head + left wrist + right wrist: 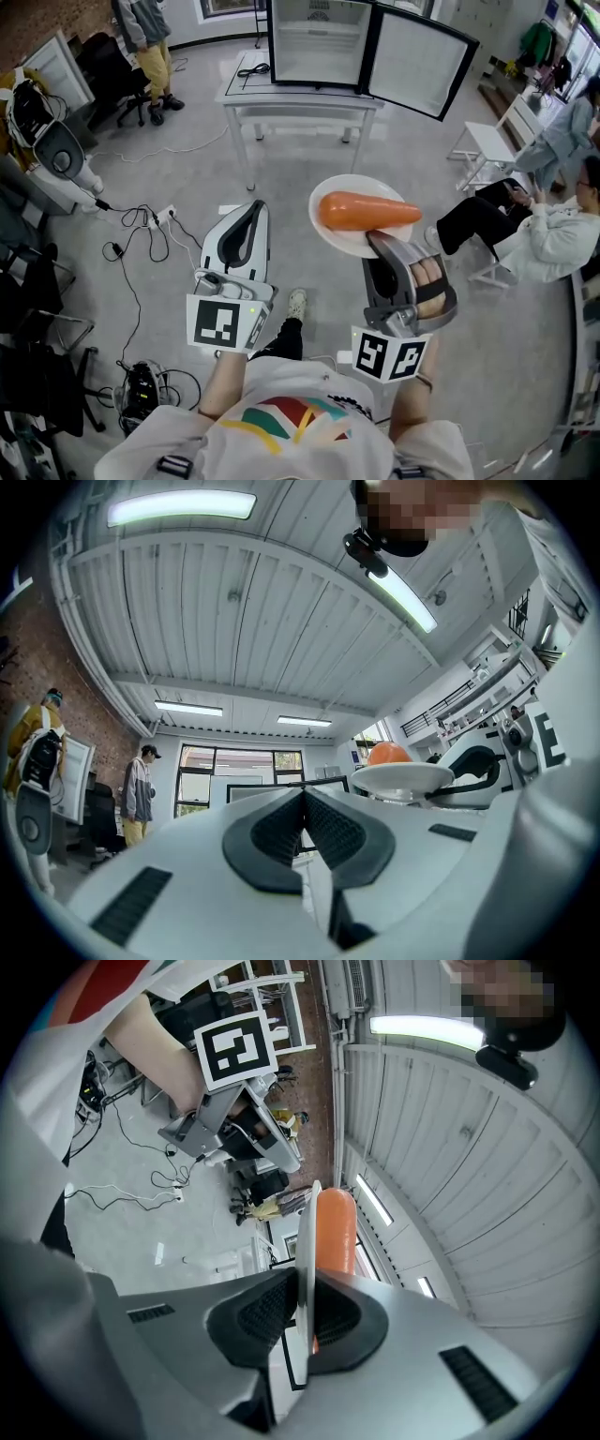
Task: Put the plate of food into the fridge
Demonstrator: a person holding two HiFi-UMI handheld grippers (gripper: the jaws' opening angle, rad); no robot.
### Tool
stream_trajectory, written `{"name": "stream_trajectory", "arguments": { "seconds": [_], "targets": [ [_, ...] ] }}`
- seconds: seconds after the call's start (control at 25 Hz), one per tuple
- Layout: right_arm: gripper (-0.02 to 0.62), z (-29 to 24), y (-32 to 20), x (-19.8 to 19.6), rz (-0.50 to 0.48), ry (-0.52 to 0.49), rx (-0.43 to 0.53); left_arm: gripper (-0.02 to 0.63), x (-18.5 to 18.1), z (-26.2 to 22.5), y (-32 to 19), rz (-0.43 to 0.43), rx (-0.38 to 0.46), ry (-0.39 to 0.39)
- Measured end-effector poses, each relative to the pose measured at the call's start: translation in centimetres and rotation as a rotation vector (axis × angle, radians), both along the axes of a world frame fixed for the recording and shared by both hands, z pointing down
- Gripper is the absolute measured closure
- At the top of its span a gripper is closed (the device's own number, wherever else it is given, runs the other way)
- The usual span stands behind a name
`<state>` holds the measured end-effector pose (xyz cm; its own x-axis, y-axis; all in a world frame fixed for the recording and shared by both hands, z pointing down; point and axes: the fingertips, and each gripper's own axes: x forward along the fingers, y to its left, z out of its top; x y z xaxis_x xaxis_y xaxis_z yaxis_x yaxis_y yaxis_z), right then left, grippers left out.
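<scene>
**Right gripper (382, 246) clamped on the white round plate (328, 232), left gripper (251, 210) shut on nothing**

So the right gripper had its jaws pinched on the near rim of the plate, with the edge sandwiched between the two dark pads. The plate stuck out ahead of that gripper, up in the air over the grey floor, roughly level. On it lay one orange carrot-shaped piece of food (367, 211). Its long axis ran across the plate, thick end toward the left gripper and tapered end pointing right.

The left gripper was just beside the plate on its left and not touching it, jaws pressed together with nothing in between.

Here's the bit that mattered, I reckon. The black-framed fridge (317, 42) sat straight ahead of the plate and well apart from it, up on a white table (281, 101). Its glass door (420, 62) was swung out to the right, so the opening faced the person. The right hand was the one carrying, so the plate would have to go forward and in rim-first. The one-edge grip could let it tip, and then the carrot could roll.
</scene>
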<state>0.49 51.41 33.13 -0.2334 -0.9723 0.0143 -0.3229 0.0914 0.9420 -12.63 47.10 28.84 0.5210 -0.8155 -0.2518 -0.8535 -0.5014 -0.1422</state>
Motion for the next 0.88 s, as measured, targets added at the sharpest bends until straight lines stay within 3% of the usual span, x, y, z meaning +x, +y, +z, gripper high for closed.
{"name": "stream_trajectory", "arguments": {
  "seconds": [0.4,0.88],
  "targets": [
    [0.571,-0.5,-9.5,-0.2,-0.005,0.022,-0.007,0.6,-0.1,-1.7,-8.7,-0.002,0.051,0.012],
    [0.571,-2.2,-25.1,-0.9,-0.011,0.016,-0.014,0.6,-1.0,-3.3,-24.5,-0.005,0.047,-0.005]
  ]
}}
